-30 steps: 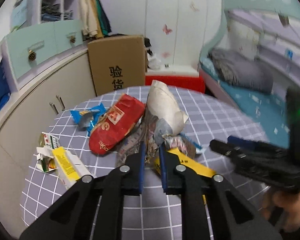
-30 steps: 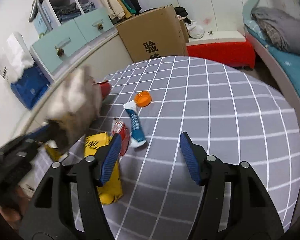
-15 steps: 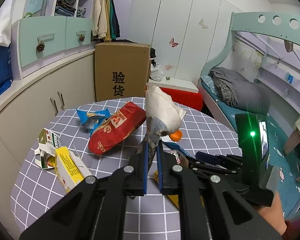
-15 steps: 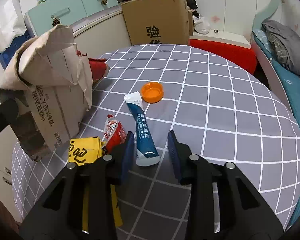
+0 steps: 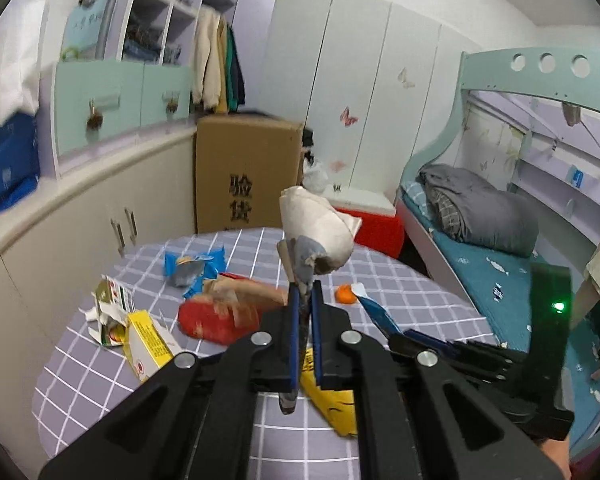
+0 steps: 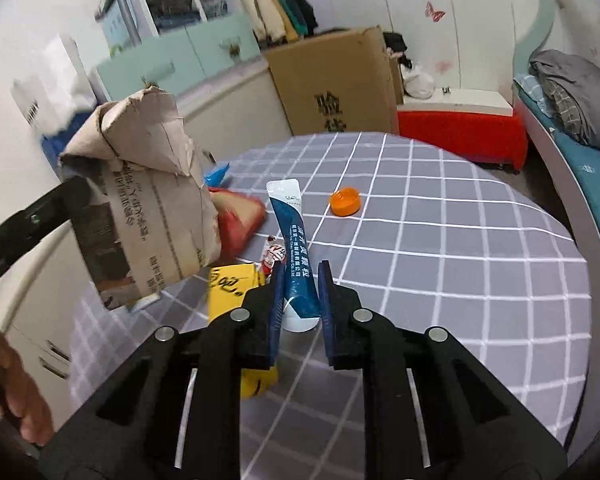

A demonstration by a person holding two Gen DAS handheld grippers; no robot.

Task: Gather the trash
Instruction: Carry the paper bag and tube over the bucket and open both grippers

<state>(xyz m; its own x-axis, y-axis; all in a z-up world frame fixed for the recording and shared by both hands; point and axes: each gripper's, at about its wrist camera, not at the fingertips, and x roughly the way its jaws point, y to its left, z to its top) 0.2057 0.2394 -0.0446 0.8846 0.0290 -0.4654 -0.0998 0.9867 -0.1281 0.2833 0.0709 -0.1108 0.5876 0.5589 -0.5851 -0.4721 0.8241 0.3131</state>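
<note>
A crumpled brown paper bag (image 5: 316,236) hangs above the table, and my left gripper (image 5: 305,296) is shut on its lower edge. The same bag (image 6: 148,200) fills the left of the right wrist view, with a left finger (image 6: 72,196) at its side. A blue and white tube (image 6: 294,248) stands between the jaws of my right gripper (image 6: 300,276), which are closing on it; the pads touch its lower end. In the left wrist view the tube (image 5: 374,308) sticks up from the right gripper (image 5: 392,330), off the cloth.
On the grey checked table (image 6: 440,260) lie an orange cap (image 6: 345,201), a red snack bag (image 5: 216,316), a blue wrapper (image 5: 192,268), a yellow box (image 5: 148,340), a torn carton (image 5: 112,304) and a yellow packet (image 6: 232,284). A cardboard box (image 5: 248,176) stands behind; a bed is at right.
My left gripper has lifted the paper bag up off the trash pile. My right gripper has narrowed from wide open onto the tube and raised it from the table.
</note>
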